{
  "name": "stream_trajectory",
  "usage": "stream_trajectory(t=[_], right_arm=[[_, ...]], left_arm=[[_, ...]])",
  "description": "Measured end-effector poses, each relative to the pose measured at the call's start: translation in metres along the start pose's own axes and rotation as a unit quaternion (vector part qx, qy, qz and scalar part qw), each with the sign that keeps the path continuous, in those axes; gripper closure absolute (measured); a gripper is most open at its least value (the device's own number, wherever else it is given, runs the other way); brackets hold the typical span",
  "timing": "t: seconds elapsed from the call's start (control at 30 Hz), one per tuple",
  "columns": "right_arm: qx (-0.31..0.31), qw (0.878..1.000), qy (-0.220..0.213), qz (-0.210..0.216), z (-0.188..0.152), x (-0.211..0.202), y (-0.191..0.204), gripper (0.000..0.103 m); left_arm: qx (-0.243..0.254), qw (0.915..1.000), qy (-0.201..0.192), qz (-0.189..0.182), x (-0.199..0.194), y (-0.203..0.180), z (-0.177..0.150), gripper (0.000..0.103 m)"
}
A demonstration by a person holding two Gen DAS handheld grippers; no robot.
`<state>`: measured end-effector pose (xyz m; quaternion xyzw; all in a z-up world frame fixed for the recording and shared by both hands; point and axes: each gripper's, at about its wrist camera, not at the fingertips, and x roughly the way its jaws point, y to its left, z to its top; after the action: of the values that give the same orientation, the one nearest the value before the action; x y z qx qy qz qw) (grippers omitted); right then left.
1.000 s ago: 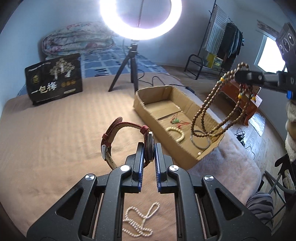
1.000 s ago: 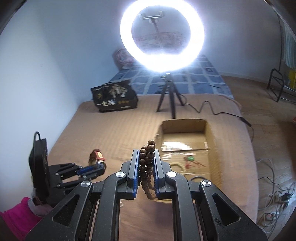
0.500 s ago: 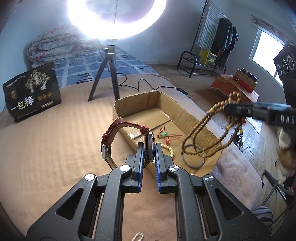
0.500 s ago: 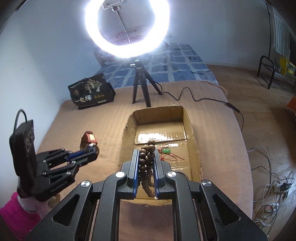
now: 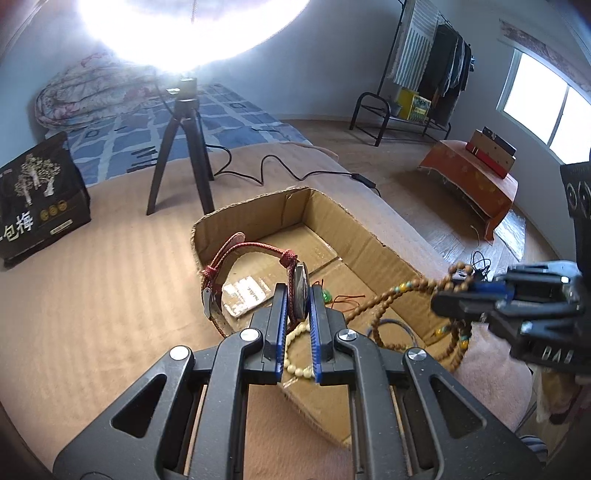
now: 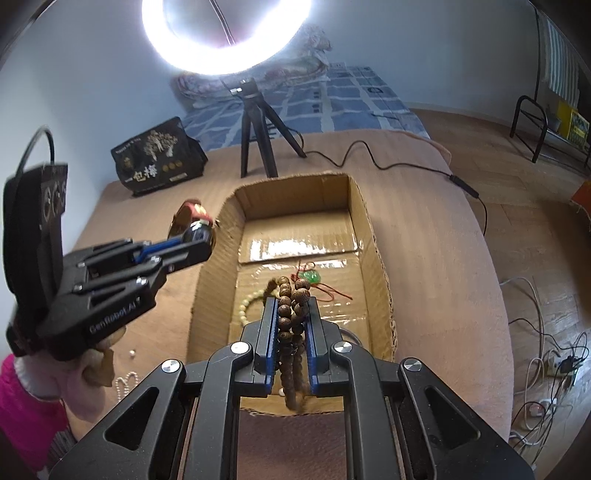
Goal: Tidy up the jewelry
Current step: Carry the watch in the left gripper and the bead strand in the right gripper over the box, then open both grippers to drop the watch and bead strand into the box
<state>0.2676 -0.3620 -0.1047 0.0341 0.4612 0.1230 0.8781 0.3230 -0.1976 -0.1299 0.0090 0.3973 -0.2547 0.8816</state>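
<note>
Left gripper (image 5: 298, 295) clenched on watch (image 5: 299, 291) case — rigid, strap floppy; right gripper (image 6: 291, 314) grasping limp, light beads (image 6: 290, 314) above box (image 6: 362, 221).

Pale blue walls, glaring ring light (image 6: 225, 33) on a tripod (image 5: 181, 147), wooden floor (image 6: 517, 221), bright window (image 5: 546, 107), clothes rack (image 5: 424, 74).

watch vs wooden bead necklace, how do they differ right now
The watch is a stiff red strap loop with a metal case, clamped in the left gripper; the wooden bead necklace is a limp brown strand dangling from the right gripper. Both are held above the cardboard box.
</note>
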Motion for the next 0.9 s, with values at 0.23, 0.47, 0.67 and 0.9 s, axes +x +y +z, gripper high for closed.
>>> stream_trajectory(t=[0.23,0.47,0.67,0.9], right_arm=[[0.005,1.000,0.016,-0.002,-0.007,0.018,-0.004,0.091],[0.011,1.000,0.027,-0.006,-0.011,0.029,-0.008,0.091],[0.011,0.999,0.029,-0.019,-0.012,0.030,-0.008,0.091],[-0.009,0.999,0.022,-0.040,-0.012,0.025,-0.003,0.037]], left_arm=[[0.008,0.9998,0.017,0.007,0.024,-0.002,0.004,0.094],[0.003,0.9996,0.022,0.015,0.031,0.002,0.006,0.094],[0.002,0.9994,0.021,0.028,0.032,0.006,0.010,0.094],[0.005,0.9993,0.015,0.034,0.027,0.004,0.012,0.064]])
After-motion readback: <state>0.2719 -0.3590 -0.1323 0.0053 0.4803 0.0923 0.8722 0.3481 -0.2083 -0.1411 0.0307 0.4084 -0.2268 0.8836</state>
